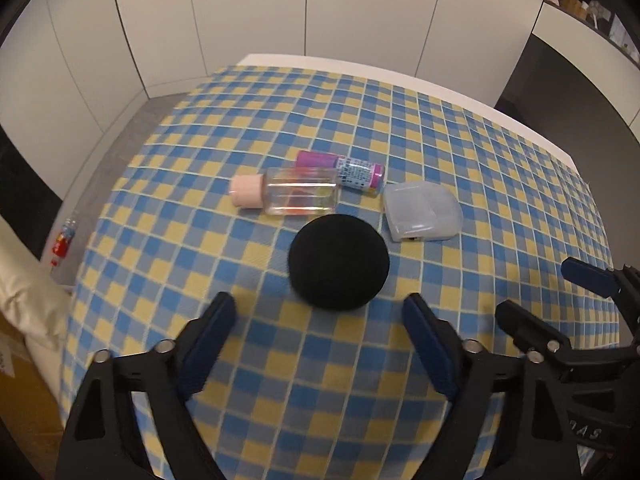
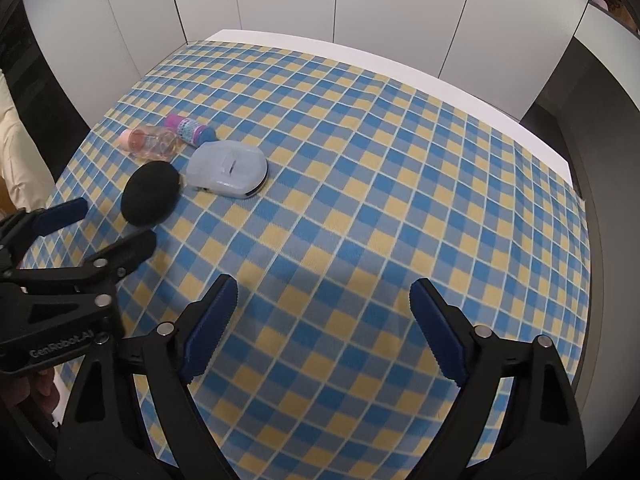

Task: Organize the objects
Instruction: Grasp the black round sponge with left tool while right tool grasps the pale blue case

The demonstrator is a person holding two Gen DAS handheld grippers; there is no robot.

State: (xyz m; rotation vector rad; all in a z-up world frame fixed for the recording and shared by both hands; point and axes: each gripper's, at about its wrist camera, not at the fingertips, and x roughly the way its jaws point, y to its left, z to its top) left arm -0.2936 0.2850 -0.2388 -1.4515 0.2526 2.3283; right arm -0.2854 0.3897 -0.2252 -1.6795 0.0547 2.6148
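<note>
Resting on the checkered desk, the black foam ball lies just ahead of the left tool, whose jaws stand released, empty.

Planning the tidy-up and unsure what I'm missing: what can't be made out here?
- Printed label on purple-capped tube: both views, too small.
- Translucent plastic case contents: frosted lid hides them.
- Clear bottle with pink cap: hides the tube's near side, left wrist view.
</note>
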